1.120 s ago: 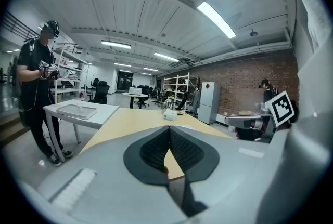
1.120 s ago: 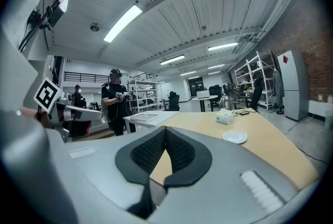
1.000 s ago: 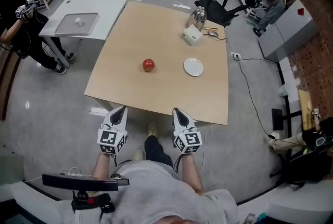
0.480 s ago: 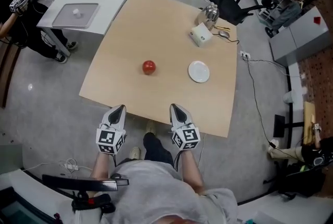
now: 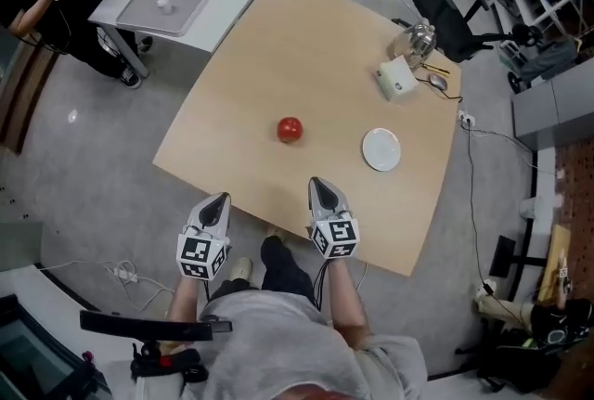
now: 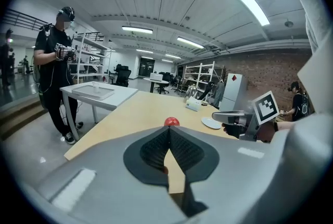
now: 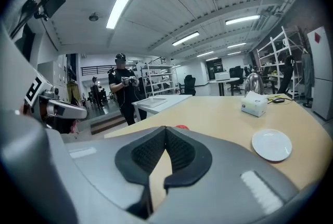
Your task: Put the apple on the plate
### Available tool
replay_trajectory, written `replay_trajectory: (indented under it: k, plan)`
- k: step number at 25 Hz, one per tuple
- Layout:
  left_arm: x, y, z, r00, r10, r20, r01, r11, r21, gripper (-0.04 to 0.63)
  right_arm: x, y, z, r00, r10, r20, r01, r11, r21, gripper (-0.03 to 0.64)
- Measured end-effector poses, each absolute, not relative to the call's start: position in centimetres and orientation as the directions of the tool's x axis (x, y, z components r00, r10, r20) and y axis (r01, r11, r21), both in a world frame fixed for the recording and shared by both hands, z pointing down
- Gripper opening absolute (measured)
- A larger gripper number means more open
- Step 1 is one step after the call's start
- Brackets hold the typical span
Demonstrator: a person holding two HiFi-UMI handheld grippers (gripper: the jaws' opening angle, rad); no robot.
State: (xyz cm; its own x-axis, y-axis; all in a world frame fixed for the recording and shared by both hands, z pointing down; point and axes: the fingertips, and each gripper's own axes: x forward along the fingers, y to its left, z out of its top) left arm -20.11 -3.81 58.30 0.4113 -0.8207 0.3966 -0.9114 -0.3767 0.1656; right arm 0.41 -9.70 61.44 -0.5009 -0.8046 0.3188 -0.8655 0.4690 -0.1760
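The apple [image 5: 290,129] is lying untouched ahead of the right claw [image 5: 320,187], apart from the plate [image 5: 381,149]. It and the left claw [image 5: 219,200] are hovering pressed together, empty.

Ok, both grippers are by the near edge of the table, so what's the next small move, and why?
Probably open the right gripper and reach it forward to the apple. Its jaws are together with nothing between them, it is the gripper nearer the apple, and the plate lies bare to the apple's right, on that gripper's side.
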Motion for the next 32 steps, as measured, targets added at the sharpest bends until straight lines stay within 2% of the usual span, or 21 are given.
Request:
replay_trajectory:
  k: [15, 21, 26, 32]
  plan:
    - [-21.9, -4.5, 60.7, 0.3, -0.83, 0.47, -0.953, -0.239, 0.185, 0.02, -3.2, -18.2, 66.6, -0.559, -0.725, 0.402, -0.822, 0.547, -0.158, 0.009]
    - [-22.3, -5.0, 61.3, 0.276, -0.827, 0.491, -0.96, -0.206, 0.192, 0.02, -4.2, -20.9, 68.7, -0.567, -0.694, 0.444, -0.814, 0.556, -0.17, 0.094]
    - [-22.5, -4.9, 61.8, 0.254, -0.824, 0.507, -0.965, -0.179, 0.193, 0.02, -4.9, -22.4, 70.7, -0.571, -0.671, 0.474, -0.808, 0.561, -0.178, 0.203]
    - [-22.4, -4.8, 62.3, 0.216, -0.822, 0.527, -0.972, -0.132, 0.192, 0.02, -5.1, -24.3, 72.2, -0.563, -0.663, 0.493, -0.808, 0.567, -0.16, 0.301]
